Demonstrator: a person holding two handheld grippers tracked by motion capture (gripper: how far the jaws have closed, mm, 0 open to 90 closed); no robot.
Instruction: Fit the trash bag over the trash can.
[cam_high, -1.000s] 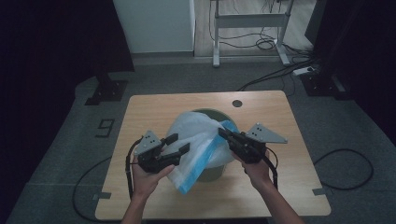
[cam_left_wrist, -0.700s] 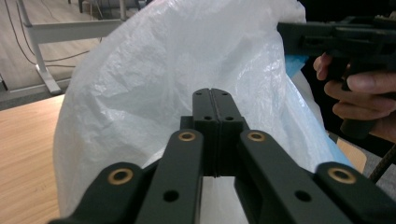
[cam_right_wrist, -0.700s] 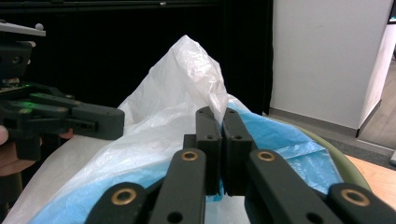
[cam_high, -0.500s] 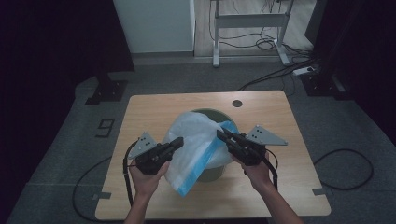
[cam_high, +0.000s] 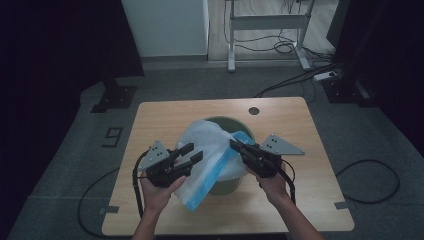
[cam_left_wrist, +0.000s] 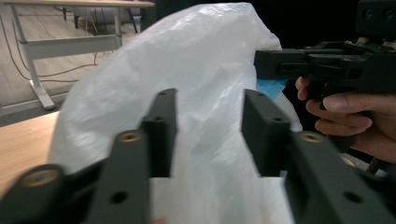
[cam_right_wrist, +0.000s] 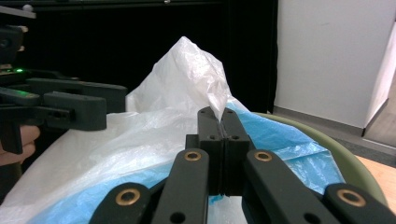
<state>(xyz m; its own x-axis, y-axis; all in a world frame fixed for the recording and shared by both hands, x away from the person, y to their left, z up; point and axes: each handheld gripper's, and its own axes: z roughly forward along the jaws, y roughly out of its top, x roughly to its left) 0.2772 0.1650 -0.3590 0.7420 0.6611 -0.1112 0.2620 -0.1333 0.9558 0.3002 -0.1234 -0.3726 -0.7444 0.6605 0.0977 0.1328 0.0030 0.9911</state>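
Right claw (cam_right_wrist: 223, 140) pinches the plastic bag (cam_high: 210, 150) over the green bin (cam_high: 222, 186); left claw (cam_left_wrist: 210, 133), just reopened, stands spread.

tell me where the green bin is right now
In the high view the green bin stands mid-table between the two grippers, mostly draped by the white and blue plastic bag.

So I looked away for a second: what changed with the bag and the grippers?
The left gripper closed, then its jaws have just been opening again, standing apart before the bag. The right gripper stays shut on the bag over the bin. Hands kept still.
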